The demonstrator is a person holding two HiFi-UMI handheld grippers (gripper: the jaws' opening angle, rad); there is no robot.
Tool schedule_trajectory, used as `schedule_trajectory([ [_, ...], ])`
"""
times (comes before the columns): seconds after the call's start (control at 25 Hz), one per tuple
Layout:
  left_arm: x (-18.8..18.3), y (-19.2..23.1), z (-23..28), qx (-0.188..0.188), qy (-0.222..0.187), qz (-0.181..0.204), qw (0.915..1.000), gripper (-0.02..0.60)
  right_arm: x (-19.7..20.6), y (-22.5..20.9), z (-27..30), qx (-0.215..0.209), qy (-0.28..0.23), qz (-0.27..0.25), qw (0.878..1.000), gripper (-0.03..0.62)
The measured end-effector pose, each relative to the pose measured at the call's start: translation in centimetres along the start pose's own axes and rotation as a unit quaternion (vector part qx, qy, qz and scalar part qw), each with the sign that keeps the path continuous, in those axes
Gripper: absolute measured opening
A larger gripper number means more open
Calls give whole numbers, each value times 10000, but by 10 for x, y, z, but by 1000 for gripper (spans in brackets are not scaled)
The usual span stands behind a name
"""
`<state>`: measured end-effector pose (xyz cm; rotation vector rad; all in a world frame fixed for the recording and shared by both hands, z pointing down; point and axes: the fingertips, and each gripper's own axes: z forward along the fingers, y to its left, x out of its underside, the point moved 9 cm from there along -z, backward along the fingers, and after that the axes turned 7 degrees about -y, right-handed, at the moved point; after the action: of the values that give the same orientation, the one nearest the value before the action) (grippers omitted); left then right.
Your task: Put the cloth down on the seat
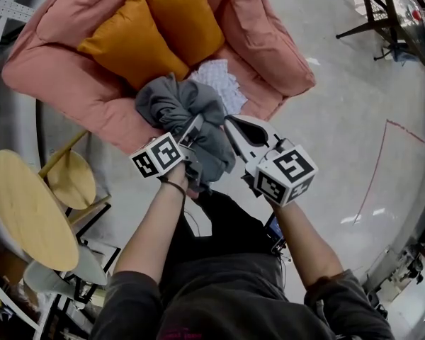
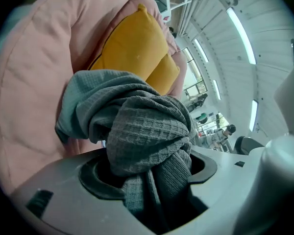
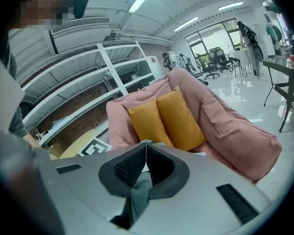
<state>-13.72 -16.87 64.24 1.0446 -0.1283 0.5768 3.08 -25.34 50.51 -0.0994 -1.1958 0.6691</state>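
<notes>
Thickly, cloth (image 2: 148, 131) bunches between left gripper (image 2: 147, 169) jaws.

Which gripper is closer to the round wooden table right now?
Left. The left gripper, clamped on the grey cloth, is to the right of the table. The right gripper is farther right, on the cloth's other side.

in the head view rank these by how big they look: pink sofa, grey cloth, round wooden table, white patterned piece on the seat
1. pink sofa
2. round wooden table and grey cloth: about alike, and the cloth is nearer the camera, so unsure
3. white patterned piece
</notes>
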Motion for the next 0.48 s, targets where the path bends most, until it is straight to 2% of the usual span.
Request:
schedule_trajectory([
  [0.48,22,38,43,-565,117,-252,9980,342,20,-23,30,3,161,112,9998,17],
])
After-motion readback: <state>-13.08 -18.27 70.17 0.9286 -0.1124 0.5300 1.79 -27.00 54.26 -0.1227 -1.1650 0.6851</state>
